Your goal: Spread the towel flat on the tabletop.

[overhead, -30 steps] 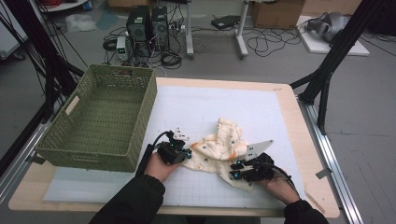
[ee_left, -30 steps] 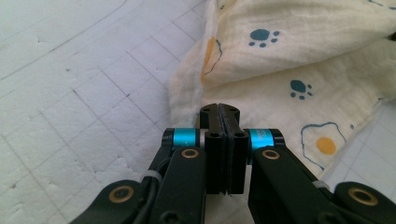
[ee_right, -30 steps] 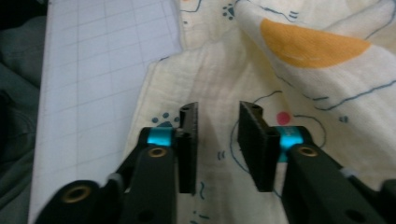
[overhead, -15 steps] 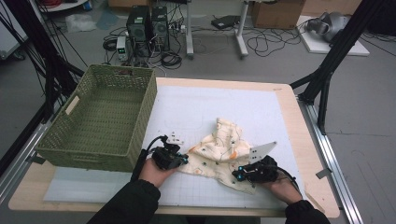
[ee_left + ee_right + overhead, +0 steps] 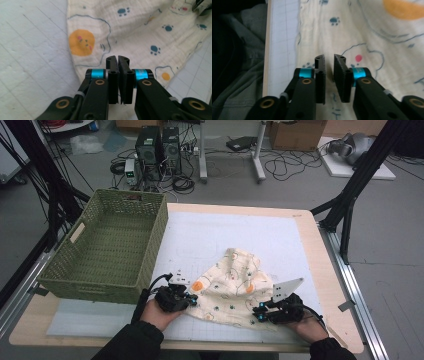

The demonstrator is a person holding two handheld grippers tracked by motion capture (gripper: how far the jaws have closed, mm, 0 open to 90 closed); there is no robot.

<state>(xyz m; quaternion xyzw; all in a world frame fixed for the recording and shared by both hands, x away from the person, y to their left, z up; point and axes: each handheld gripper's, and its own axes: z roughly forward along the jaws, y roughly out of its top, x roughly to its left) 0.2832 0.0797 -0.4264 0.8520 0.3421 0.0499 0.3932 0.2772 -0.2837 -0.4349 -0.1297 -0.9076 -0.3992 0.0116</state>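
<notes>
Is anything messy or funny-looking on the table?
Yes, the cream cloth with egg and paw prints lies crumpled and bunched on the white mat instead of flat or folded. Nothing looks spilled or broken, and the green basket sits upright beside it.

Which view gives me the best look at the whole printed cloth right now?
The high view: the printed cloth lies crumpled on the white mat with its full outline visible between both tongs. The left gripper view shows a close patch with an egg print; the right gripper view shows the near edge by the table's rim.
</notes>
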